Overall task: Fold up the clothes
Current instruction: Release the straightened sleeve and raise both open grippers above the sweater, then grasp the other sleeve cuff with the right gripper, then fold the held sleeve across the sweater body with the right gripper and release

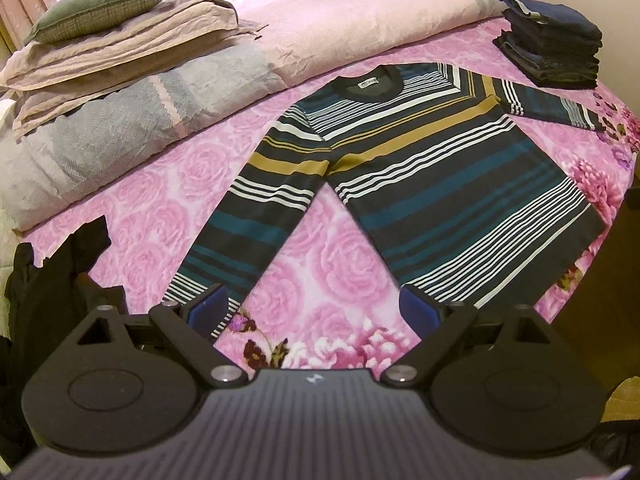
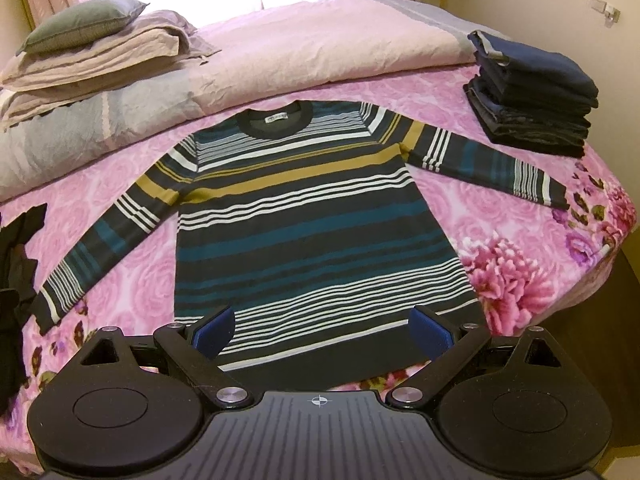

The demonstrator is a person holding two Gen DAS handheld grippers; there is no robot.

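The left gripper is hanging nearest the lens, its two blue ribbed pads spread wide apart and holding nothing, over the pink rose-patterned bedspread between the sweater's sleeve and body. The right gripper is also standing wide apart and empty, its matte black arms framing the hem of the striped sweater. This sweater is lying flat and face up in the middle of the bedspread, a fine knit with bands of dark grey, teal, mustard and thin white lines, a dark round collar with a small label, and both long sleeves spreading outward. Beyond the sweater's collar a crinkled pale pink and grey duvet is lying folded across the bed. To the sweater's upper left, creased pillows are carrying a grey-green cushion. To its upper right, a neat stack of dark folded clothes is sitting, near the sleeve cuff. Left of the sweater, loose black garments are lying crumpled.
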